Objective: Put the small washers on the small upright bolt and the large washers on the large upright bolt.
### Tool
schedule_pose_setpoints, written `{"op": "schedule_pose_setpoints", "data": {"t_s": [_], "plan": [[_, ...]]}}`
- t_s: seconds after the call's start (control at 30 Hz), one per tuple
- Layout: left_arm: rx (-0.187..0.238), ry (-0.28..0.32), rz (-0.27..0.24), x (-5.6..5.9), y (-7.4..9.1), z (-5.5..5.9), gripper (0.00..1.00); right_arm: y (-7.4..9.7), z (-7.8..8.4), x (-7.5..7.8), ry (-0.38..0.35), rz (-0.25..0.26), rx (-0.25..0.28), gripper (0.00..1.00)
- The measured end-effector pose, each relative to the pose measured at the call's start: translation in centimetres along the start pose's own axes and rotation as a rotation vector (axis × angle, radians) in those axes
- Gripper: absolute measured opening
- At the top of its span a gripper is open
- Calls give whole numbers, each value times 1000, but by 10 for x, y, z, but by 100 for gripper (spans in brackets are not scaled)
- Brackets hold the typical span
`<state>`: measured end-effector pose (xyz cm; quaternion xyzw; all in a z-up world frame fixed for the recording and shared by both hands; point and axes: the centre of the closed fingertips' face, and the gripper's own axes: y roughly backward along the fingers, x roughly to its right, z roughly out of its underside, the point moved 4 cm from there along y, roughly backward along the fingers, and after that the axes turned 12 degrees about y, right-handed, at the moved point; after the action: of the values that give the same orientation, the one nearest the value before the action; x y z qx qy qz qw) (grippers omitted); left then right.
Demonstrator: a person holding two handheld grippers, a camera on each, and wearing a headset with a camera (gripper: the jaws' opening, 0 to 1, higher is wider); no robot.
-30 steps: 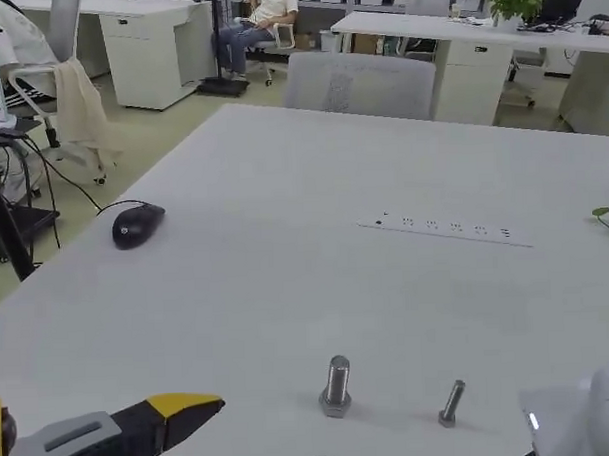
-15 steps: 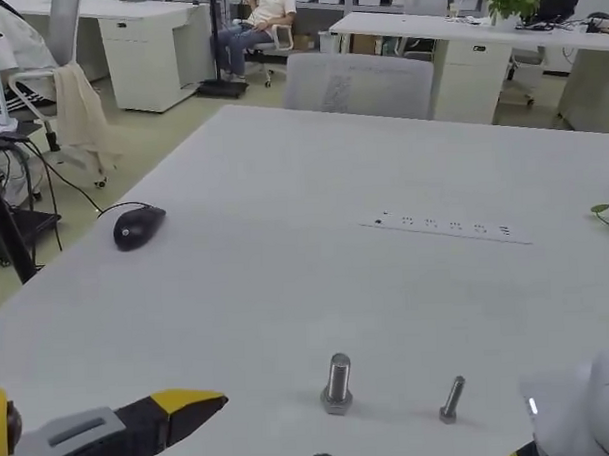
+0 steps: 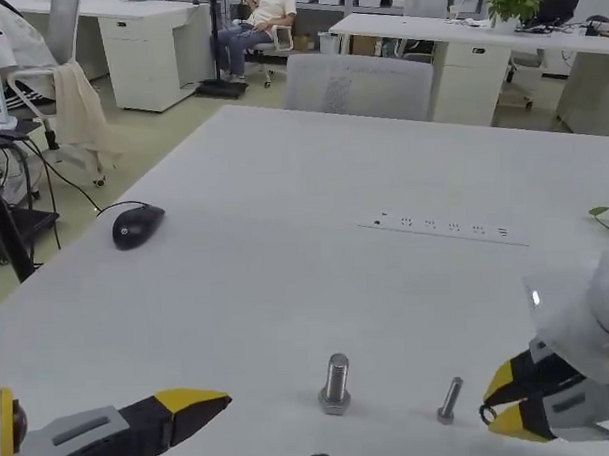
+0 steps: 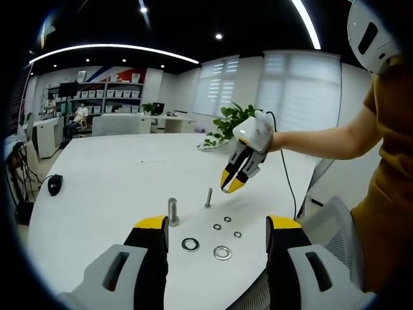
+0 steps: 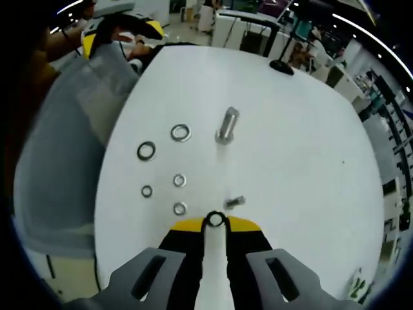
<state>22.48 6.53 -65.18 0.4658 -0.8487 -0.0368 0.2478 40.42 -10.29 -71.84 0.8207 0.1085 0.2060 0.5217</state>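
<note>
While the right gripper [image 5: 215, 226] hangs close beside the small upright steel bolt [image 5: 235, 202], its yellow-tipped jaws are pinched together on a small flat metal washer [image 5: 215, 220], caught by the rim with the hole left free. My left gripper [image 4: 217, 236] sits low over the white tabletop [image 3: 286, 269], jaws wide apart with nothing between them. Three more small steel washers [image 5: 179, 179] and two large steel washers [image 5: 181, 133] lie flat near the table's edge, not far from the large upright hex-headed bolt [image 5: 227, 126]. I judge these rings light, rigid and slick. They look thin enough to skate on the smooth top or twist out of a pinch, so I'd grip across one edge and keep the bore open for the thread. The small bolt looks easy to topple — I'd lower the washer over it without nudging the shank.
</note>
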Motion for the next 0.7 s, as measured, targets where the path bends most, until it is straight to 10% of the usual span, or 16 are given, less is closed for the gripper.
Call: {"op": "schedule_pose_setpoints", "data": {"t_s": [0.7], "plan": [[13,13,-18,-5,3,0,60,-12,-13,27,71,-28,-40,12]]}}
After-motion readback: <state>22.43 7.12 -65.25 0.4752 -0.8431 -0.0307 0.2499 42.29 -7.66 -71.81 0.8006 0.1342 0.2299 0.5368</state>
